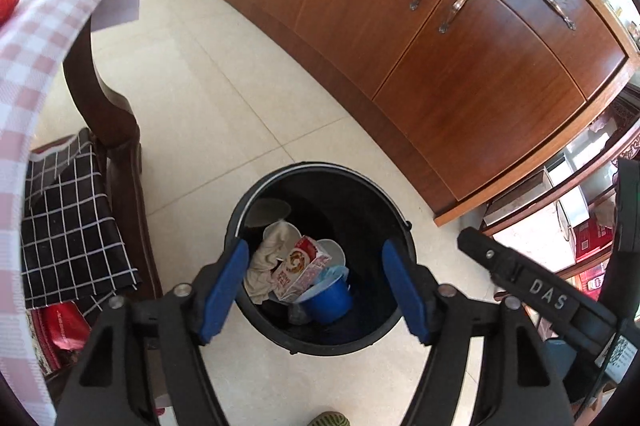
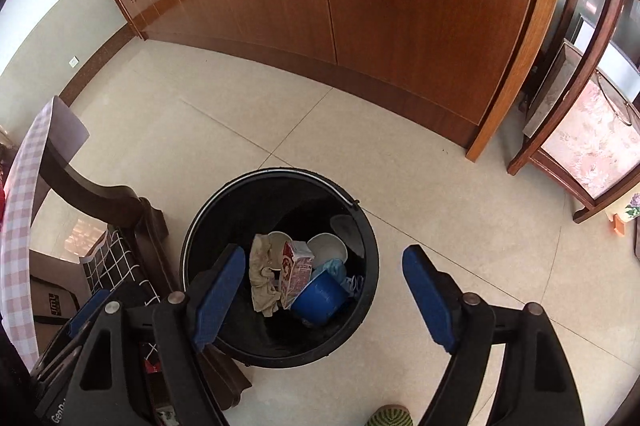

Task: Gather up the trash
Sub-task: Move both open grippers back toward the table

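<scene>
Hovering over the black bin (image 1: 320,340) on the tiled floor (image 1: 224,114), both grippers empty. Left gripper (image 1: 316,286) with jaws apart, nothing between the blue pads; right gripper (image 2: 324,292) likewise wide apart and holding nothing. Inside the bin, already gathered: a crumpled beige cloth (image 1: 266,266), a red-and-white carton (image 1: 300,272) standing on end, a blue cup (image 1: 330,296) tipped on its side, pale disposable bowls (image 2: 328,248) behind.

Probably a drop-off step finished, or close to it. Next move, as a guess: turning away from the bin toward the counter under the pink checked tablecloth (image 1: 28,74) to look for more trash; none visible outside the bin from here.

Around: a dark wooden chair (image 1: 116,130) just beside the bin on the left, a black grid-pattern cloth (image 1: 68,222) on its seat, a long brown cabinet (image 1: 440,46) behind. Worth watching: the chair and the overhanging tablecloth, both close to the left gripper's path, and the two grippers crowding each other above the bin.
</scene>
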Available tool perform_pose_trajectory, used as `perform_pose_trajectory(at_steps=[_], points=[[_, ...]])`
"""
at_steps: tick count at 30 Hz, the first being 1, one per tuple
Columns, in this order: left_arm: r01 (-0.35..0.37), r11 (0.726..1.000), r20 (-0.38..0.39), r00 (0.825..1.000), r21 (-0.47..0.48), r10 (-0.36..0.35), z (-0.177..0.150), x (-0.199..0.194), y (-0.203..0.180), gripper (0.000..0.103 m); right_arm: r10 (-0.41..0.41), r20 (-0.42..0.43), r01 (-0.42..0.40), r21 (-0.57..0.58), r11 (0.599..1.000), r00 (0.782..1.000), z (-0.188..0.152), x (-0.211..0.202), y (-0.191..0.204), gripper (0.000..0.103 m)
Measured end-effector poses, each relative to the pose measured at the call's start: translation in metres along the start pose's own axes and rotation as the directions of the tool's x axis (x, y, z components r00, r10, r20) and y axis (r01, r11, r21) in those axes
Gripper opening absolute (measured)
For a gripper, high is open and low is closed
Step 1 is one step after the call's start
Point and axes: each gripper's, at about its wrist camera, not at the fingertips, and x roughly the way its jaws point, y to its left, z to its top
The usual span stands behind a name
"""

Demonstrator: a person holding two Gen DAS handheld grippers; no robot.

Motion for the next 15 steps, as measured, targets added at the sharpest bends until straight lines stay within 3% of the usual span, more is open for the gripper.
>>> perform_pose_trajectory(at_steps=[9,15], points=[[0.031,1.0,-0.006,1.0,0.001,-0.031,0.0,-0.025,-0.009,0.071,-0.031,0.077,0.028,0.038,0.999,0.997,-0.004,-0.048,-0.015,0.083],[0.042,0.997,0.037,0.998,0.064,-0.045,-0.009,-0.061,-0.032,0.071,-0.064,0.095,0.055,0.093,0.994,0.993,-0.016,-0.074,-0.038,0.083]])
